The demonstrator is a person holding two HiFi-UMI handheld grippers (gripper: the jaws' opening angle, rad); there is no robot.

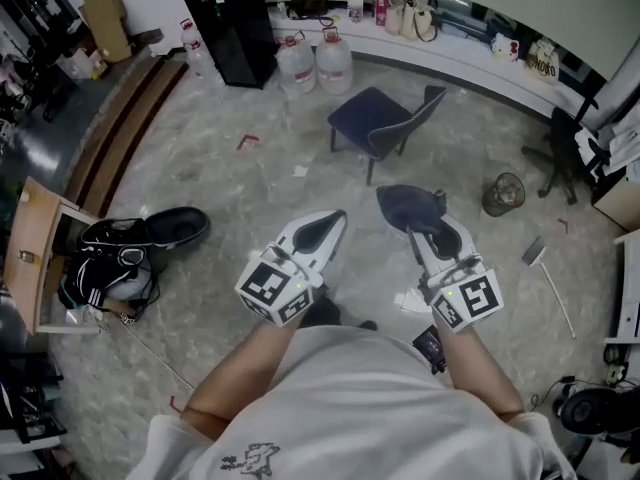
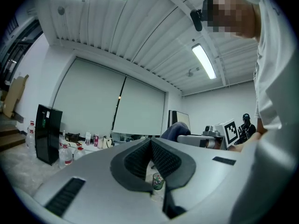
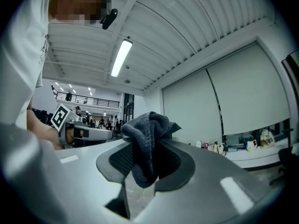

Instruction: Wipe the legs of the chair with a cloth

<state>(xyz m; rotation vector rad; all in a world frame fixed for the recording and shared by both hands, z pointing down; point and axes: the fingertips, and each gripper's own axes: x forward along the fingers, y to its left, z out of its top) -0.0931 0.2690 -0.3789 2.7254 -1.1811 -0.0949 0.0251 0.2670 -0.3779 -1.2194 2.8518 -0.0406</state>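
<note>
1. Holds both forearms (image 1: 235, 373) bent and tucked in, grippers side by side, tilted forward and up; reads as a carrying pose, not a reach.
2. Pinches left gripper (image 1: 330, 224) together on nothing, probably free for steadying; clamps right gripper (image 1: 418, 230) on the cloth (image 3: 145, 136), bunched above the tips, ready to wipe.
3. Faces the chair (image 1: 383, 118) well ahead, upright, legs (image 1: 368, 171) untouched and apart from the cloth; calls for an approach first.
</note>
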